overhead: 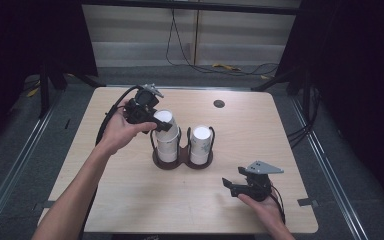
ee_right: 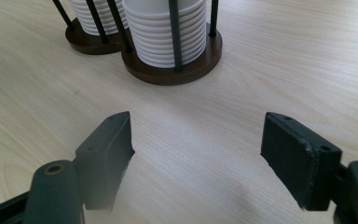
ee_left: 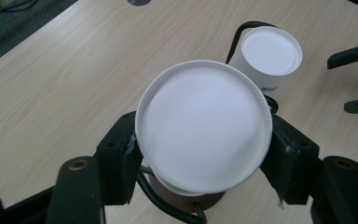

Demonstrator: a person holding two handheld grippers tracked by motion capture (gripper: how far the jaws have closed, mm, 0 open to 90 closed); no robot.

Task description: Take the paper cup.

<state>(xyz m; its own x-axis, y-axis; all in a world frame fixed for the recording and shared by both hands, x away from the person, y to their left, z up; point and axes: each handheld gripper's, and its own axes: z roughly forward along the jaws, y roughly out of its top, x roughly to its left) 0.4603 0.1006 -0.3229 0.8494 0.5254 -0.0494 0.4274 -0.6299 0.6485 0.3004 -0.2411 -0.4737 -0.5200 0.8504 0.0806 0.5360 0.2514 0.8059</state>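
My left gripper (ee_left: 200, 154) clamps the top paper cup (ee_left: 204, 125) over the round wooden holder's (overhead: 182, 161) ribbed white stacks; right gripper (ee_right: 198, 158) gapes empty.

White cups (overhead: 166, 131), dark brown holder (overhead: 182, 162), pale wood-grain table (overhead: 260, 135)

The right claw (ee_right: 198, 161) hangs open over the bare desk (ee_right: 270, 70); ahead, stacked cups (ee_right: 168, 28) sit in a holder (ee_right: 172, 70).

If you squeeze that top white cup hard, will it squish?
Probably, a bit. The top cup looks like thin paper, so the left gripper, clamped on its sides, might dent it. It is likely very light. Its nested stack sits inside the holder, so tipping seems unlikely.
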